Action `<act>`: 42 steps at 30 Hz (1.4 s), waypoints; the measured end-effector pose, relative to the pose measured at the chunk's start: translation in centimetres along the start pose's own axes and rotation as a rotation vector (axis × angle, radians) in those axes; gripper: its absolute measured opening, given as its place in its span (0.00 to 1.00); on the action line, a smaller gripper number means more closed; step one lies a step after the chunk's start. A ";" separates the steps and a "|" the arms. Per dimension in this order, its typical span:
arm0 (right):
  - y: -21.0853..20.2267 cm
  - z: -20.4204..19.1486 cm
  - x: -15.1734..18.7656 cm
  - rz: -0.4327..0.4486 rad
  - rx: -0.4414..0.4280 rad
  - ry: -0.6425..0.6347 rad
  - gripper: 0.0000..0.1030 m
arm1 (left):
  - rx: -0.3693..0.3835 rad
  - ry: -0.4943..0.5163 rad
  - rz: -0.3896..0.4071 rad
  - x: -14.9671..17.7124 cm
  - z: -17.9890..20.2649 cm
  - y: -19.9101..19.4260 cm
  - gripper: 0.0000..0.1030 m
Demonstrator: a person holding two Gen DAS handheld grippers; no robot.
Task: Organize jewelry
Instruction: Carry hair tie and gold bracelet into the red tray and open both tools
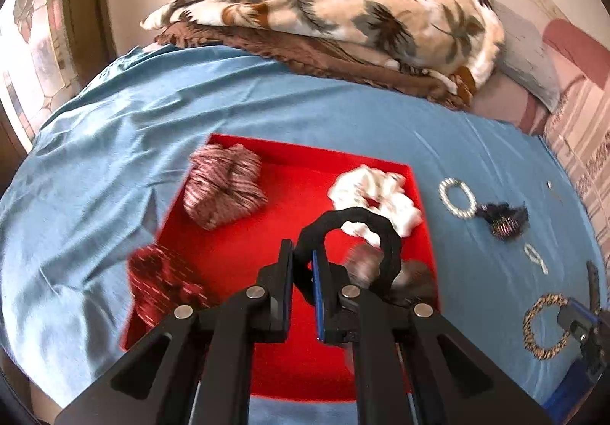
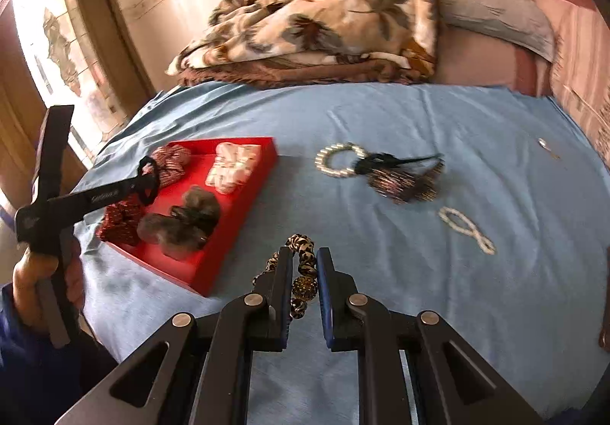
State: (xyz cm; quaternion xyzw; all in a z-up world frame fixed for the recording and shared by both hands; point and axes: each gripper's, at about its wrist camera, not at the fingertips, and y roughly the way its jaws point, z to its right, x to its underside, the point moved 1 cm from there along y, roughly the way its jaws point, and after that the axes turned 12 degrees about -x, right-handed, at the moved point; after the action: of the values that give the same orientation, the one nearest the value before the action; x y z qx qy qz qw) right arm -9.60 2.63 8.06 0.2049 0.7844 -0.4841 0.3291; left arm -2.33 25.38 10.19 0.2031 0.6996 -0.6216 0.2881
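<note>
Nearest you, the left gripper (image 1: pixel 303 265) is clenched on a black hair tie (image 1: pixel 354 219), its loop dangling over the red tray (image 1: pixel 289 368). Lower it before letting go; drop it onto the bare red patch near the middle, not on top of the grey furry scrunchie (image 2: pixel 179 223) at the near right of the tray. The striped pink scrunchie (image 1: pixel 223 192) sits far left in the tray, the white scrunchie (image 1: pixel 375 196) far right, the dark red scrunchie (image 1: pixel 160 284) at the near left edge.

Your right gripper (image 2: pixel 305 272) has its fingers either side of the leopard-print bracelet (image 2: pixel 303 253) on the blue sheet (image 2: pixel 419 291), just right of the tray. Cannot tell if it is pinched yet; the gap looks narrow. Close squarely on a bead, not on the cord between beads.

Still on the sheet to the right: pearl bracelet (image 2: pixel 337 160), black beaded tassel piece (image 2: pixel 400 177), small pearl strand (image 2: pixel 467 230).
</note>
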 end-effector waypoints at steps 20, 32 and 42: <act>14.4 -12.4 -2.9 -0.194 -0.241 -0.058 0.14 | 0.018 -0.057 -0.195 -0.9 -4.8 7.5 0.08; 18.7 -13.2 -0.6 -0.279 -0.195 -0.102 0.14 | -0.037 -0.059 -0.230 -0.4 -5.2 8.4 0.08; 18.1 -13.7 -0.6 -0.275 -0.192 -0.133 0.18 | -0.020 -0.070 -0.201 -0.5 -5.3 7.5 0.17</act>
State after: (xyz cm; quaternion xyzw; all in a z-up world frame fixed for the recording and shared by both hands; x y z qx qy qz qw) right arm -1.94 22.96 1.43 0.0310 0.8242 -0.4599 0.3291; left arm 2.06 31.76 5.18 0.1073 0.7121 -0.6470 0.2505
